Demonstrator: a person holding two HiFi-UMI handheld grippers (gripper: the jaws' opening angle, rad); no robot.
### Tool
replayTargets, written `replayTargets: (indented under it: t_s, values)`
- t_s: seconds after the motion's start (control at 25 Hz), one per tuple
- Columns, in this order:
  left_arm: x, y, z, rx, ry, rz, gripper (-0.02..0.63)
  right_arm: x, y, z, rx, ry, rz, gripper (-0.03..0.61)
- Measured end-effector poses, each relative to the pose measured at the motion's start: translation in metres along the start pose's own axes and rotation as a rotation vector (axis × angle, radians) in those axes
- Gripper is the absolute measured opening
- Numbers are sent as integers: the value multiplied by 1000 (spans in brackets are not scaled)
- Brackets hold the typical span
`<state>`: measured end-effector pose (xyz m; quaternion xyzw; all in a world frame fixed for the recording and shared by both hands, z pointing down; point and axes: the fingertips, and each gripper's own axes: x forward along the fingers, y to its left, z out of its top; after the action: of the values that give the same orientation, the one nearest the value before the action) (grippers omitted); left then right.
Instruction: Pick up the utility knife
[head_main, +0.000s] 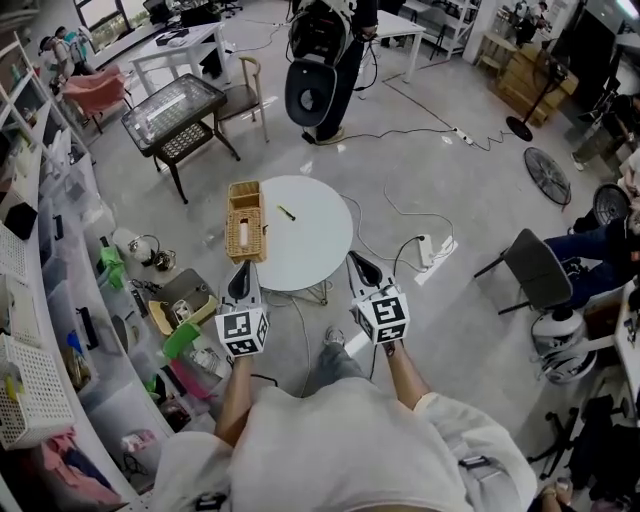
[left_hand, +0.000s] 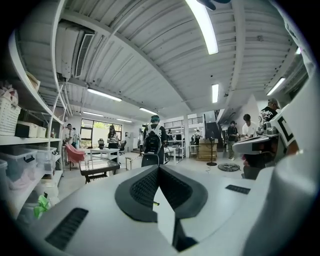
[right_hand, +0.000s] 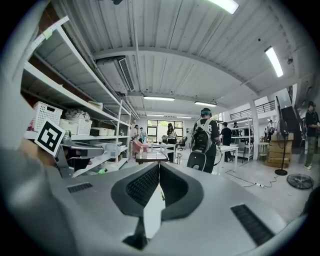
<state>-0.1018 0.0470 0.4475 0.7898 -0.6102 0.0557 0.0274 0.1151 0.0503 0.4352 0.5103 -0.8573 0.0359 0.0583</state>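
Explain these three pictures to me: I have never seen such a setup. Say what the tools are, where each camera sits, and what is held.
A person wears a camera on the head; that view looks down at two hand-held tools, the left gripper and right gripper. The other two pictures come from cameras riding on each gripper, looking along its jaws. Both pairs of jaws meet at the tips and hold nothing. On the round white table are a wicker basket and, apart from it, a small thin object, probably the utility knife.
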Motion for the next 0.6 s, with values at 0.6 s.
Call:
replayTargets:
  t_s: [0.6]
  values:
    - [125,23,25,23,20,123,21,134,-83,12,18,10,125,31]
